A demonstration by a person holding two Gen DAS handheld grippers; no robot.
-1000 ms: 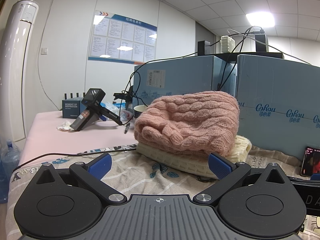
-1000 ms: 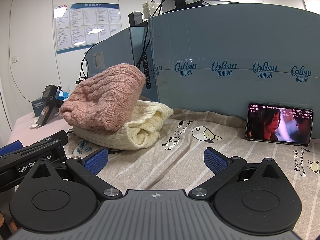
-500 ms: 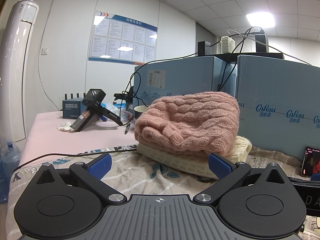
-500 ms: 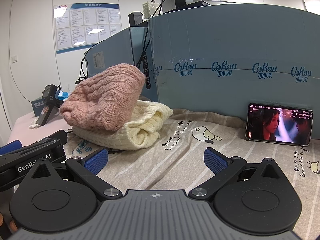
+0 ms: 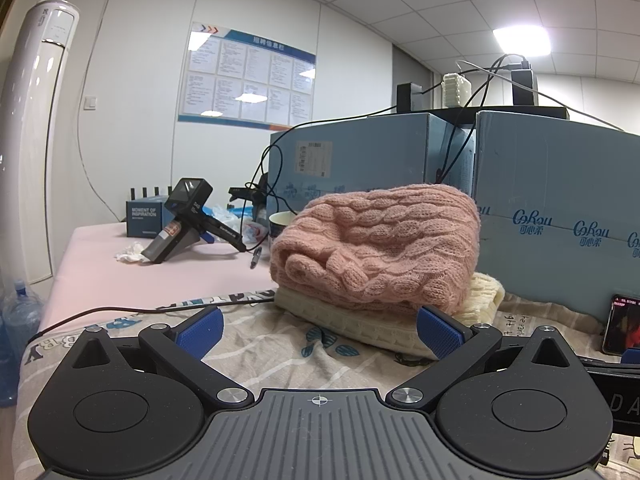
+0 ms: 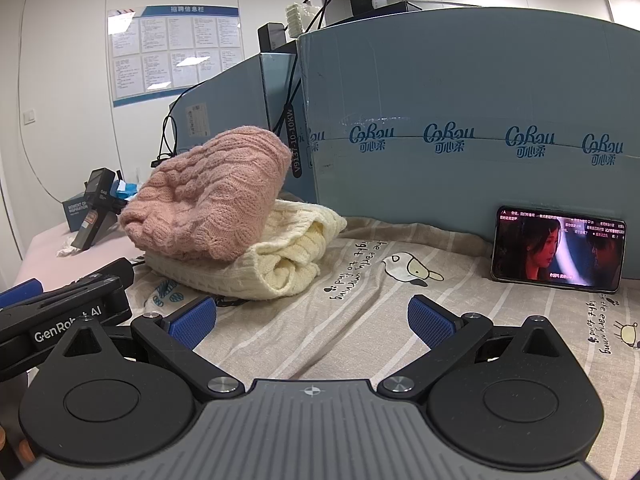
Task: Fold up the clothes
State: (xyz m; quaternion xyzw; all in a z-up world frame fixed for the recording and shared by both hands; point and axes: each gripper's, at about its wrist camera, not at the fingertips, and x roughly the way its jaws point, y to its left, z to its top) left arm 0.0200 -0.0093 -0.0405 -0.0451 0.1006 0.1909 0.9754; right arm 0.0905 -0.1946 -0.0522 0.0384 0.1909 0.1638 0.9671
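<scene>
Now, landmark = blue carton wall (image 6: 460, 92).

Left gripper (image 5: 318, 332): jaws spread wide, nothing between. Pink sweater (image 5: 376, 248) folded, on top of cream sweater (image 5: 360, 322); stack sits on printed sheet (image 6: 360, 300) in front of carton wall, at its left end. Stack lies ahead of left gripper, slightly right; long axis appears to run along wall.

Right gripper (image 6: 312, 322): jaws also spread, empty. Stack ahead-left of it, farther; left gripper is nearer, I judge. Phone (image 6: 558, 254) leans on wall further right. Open sheet between stack and phone gives room.
</scene>
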